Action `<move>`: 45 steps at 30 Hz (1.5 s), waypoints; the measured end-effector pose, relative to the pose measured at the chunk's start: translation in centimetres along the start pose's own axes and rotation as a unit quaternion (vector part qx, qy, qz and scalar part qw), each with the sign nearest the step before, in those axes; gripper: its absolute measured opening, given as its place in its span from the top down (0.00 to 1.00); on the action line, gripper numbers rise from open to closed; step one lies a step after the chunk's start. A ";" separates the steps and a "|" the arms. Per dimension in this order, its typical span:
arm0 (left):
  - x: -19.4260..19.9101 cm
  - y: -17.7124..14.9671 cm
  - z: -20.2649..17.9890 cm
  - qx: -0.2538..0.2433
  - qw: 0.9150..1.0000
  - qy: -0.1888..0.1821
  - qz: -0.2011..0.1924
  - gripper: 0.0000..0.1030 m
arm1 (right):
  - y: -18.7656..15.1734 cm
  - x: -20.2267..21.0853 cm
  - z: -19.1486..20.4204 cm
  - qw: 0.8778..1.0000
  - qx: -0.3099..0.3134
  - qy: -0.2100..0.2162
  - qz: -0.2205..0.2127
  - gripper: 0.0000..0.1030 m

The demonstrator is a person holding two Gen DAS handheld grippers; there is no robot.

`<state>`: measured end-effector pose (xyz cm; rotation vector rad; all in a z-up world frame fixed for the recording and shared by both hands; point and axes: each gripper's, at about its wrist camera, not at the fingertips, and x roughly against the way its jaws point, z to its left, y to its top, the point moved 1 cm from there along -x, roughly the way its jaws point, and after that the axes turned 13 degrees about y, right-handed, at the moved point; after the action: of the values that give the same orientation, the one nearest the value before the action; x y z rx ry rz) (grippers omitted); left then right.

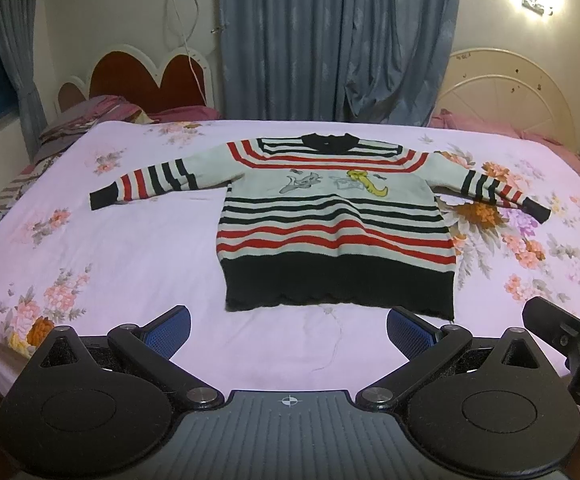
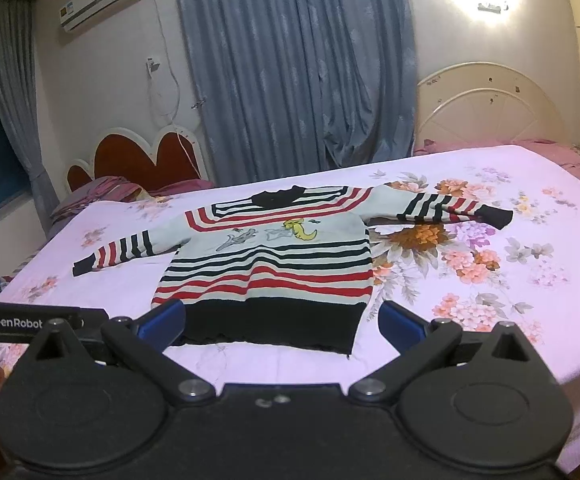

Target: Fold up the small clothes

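In the middle of the bed (image 1: 130, 264), the striped knit sweater (image 1: 335, 224) is lying flat, sleeves spread, hem nearest the front edge. Left gripper (image 1: 288, 330) and right gripper (image 2: 282, 322) are hovering wide apart, empty. Likely soft, light, droopy; pinching the cuffs or hem corners looks best. Bare sheet is lying all around it.

The sweater's (image 2: 266, 264) near left hem corner sits hidden behind a blue finger (image 2: 162, 322) in the right wrist view, its small chest pictures (image 1: 333, 184) stay unclear, and the bed (image 1: 130, 248) runs past both side edges.
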<state>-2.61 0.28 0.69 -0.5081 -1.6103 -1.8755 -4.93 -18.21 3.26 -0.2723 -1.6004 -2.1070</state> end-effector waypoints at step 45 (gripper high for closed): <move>-1.2 0.0 -1.2 -0.002 1.000 0.014 0.003 0.00 | -0.3 -0.5 -1.2 1.000 -0.006 -0.002 0.001 0.01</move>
<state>-1.58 -0.68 -0.30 -0.4861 -1.5862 -1.8743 -4.43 -19.16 2.45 -0.2820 -1.5889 -2.1167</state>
